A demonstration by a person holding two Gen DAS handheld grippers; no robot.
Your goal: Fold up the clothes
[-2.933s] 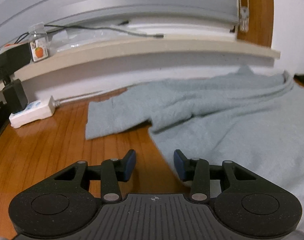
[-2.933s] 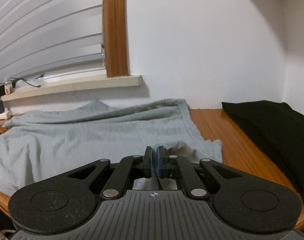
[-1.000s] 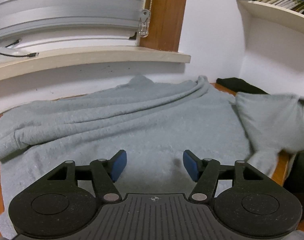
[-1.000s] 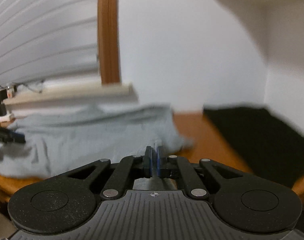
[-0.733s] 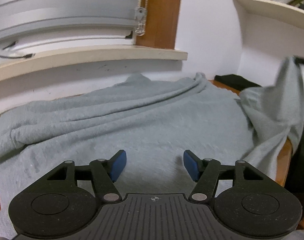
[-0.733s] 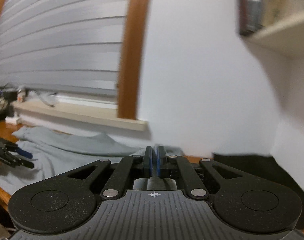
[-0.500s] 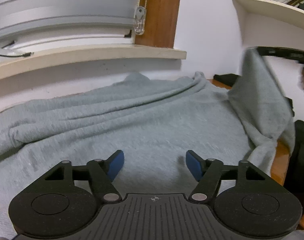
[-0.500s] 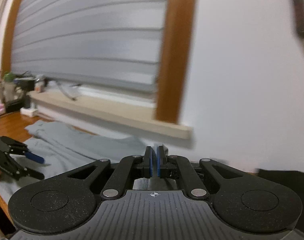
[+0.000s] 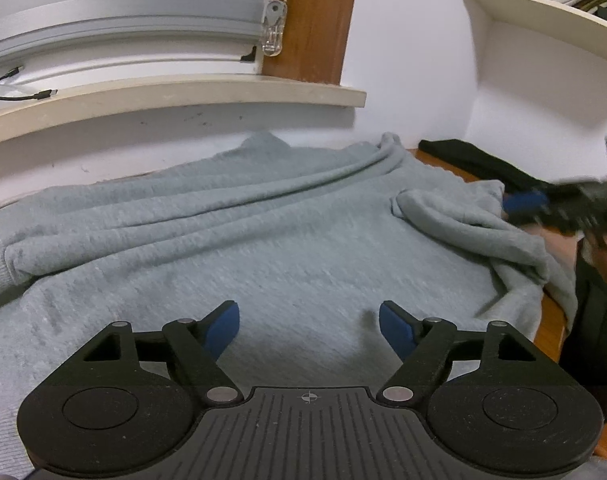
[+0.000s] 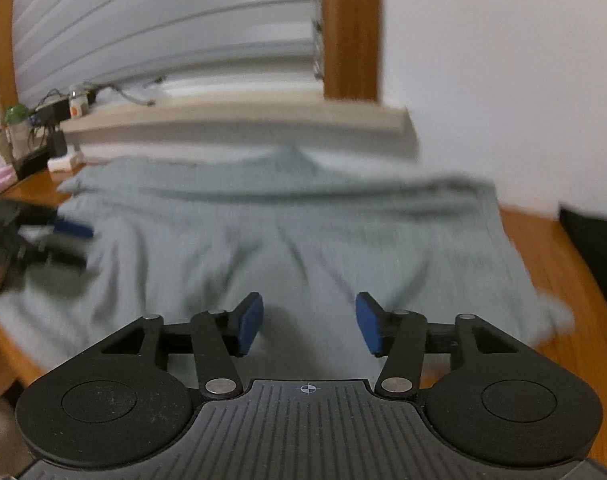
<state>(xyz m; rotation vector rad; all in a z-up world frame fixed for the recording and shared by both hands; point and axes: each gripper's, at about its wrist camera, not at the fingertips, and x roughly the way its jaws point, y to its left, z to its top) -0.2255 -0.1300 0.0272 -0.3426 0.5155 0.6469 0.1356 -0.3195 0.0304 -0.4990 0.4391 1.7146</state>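
Left and right wrist views of a fold in progress. A grey knitted garment (image 9: 263, 248) is lying spread across the wooden worktop (image 10: 543, 232) below the window sill (image 9: 175, 96), its far edge bunching in long ridges against the wall. One corner flap (image 9: 475, 228), probably a sleeve, is lying turned inward on top of the body at the right side, rumpled rather than flat.

The left gripper (image 9: 309, 322) is hovering low over the near middle of the garment; its blue fingers (image 9: 223, 326) are standing spread wide, having just been opening further, with only flat cloth beneath them and nothing pinched. The right gripper (image 10: 309, 326) is pointing across the garment from the right; its fingers (image 10: 249, 326) have just been parting and are now standing apart with no cloth between them, so the flap is judged to be released. In the left view this gripper is appearing blurred just beside the flap.

Progress, as a judgement: the task is at an early stage. One side is brought in; the opposite side, the bunched far edge and any lengthwise fold are still awaiting attention, and the flap is needing smoothing. A dark garment (image 9: 475, 160) is lying at the far right of the worktop, folded or not cannot be told.
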